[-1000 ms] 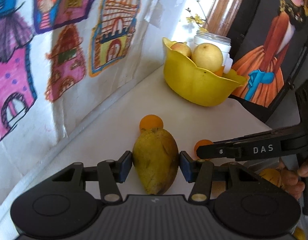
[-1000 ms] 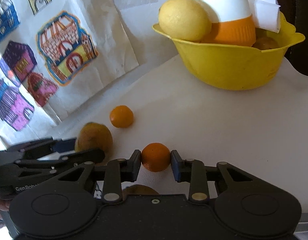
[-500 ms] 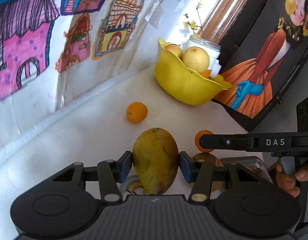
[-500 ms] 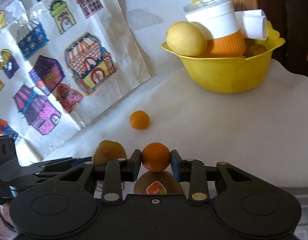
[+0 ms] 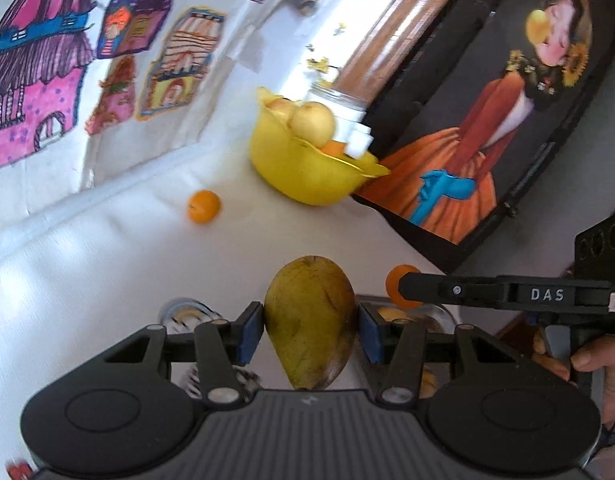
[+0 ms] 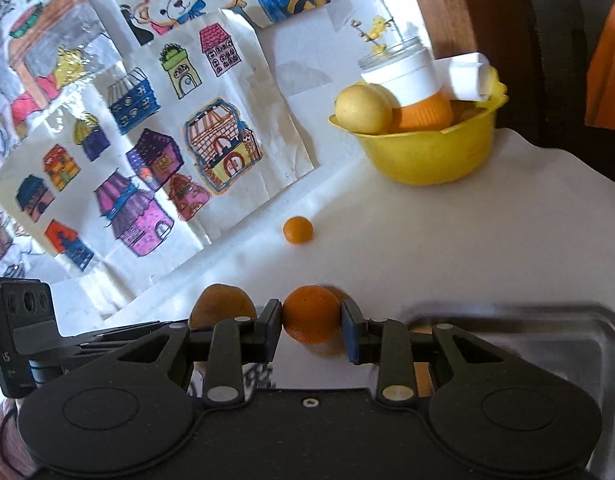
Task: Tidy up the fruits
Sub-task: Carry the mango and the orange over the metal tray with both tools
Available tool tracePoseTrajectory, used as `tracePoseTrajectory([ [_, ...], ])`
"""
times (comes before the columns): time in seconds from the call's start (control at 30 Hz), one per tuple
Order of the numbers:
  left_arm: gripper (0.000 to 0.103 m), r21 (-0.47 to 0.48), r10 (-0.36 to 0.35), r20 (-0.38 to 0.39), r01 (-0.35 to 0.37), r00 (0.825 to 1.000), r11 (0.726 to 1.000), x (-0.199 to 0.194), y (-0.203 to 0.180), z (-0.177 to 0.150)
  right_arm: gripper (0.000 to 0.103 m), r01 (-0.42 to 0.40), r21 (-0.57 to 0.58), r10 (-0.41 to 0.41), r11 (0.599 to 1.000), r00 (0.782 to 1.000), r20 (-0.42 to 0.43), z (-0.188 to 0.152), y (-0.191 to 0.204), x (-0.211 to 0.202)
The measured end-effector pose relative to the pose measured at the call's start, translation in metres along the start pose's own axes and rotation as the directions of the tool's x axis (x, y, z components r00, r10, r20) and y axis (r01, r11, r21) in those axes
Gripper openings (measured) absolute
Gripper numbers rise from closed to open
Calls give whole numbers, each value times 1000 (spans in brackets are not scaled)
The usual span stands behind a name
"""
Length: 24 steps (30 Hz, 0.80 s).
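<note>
My left gripper (image 5: 310, 332) pinches a mango (image 5: 310, 320) across its middle, blue pads (image 5: 249, 334) pressed to both flanks; my right gripper (image 6: 311, 330) pinches a small orange (image 6: 311, 314) the same way. Compared with a second ago, both fruits have risen off the white tabletop (image 5: 107, 272) and drawn back from the wall of drawings: the yellow bowl (image 5: 303, 176) now looks smaller and farther, and a metal tray (image 6: 547, 328) has come into the right wrist view just beside and below the right gripper. I judge that both fruits are in transit toward that tray, not the bowl. Under my left gripper, fruit shapes on a grey rim show in the left view; their kind is too hidden to tell. The bowl holds pale yellow round fruits (image 6: 363, 109), a white-and-orange jar (image 6: 417, 92) and folded white paper (image 6: 465, 76). One loose orange (image 6: 298, 230) remains on the tabletop between bowl and grippers, not yet collected.
</note>
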<state>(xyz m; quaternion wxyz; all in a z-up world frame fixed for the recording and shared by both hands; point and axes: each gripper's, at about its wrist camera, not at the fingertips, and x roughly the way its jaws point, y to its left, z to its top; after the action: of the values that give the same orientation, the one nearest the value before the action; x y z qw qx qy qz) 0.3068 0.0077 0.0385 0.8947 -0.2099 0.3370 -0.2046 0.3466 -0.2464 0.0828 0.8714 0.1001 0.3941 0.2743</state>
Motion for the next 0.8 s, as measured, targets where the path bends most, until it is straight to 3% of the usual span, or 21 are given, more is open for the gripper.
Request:
tracePoseTrajectory([
  [0.43,55,44,-131,5,131,991,990,-42,-62,-51,34,38,35,-39,999,999,38,-83,-11,-97],
  [0.8,55,86,-145,-50,149,988,985,-47,-104,-103,34,16,65,-20,998,998,59,-154,-20,-134],
])
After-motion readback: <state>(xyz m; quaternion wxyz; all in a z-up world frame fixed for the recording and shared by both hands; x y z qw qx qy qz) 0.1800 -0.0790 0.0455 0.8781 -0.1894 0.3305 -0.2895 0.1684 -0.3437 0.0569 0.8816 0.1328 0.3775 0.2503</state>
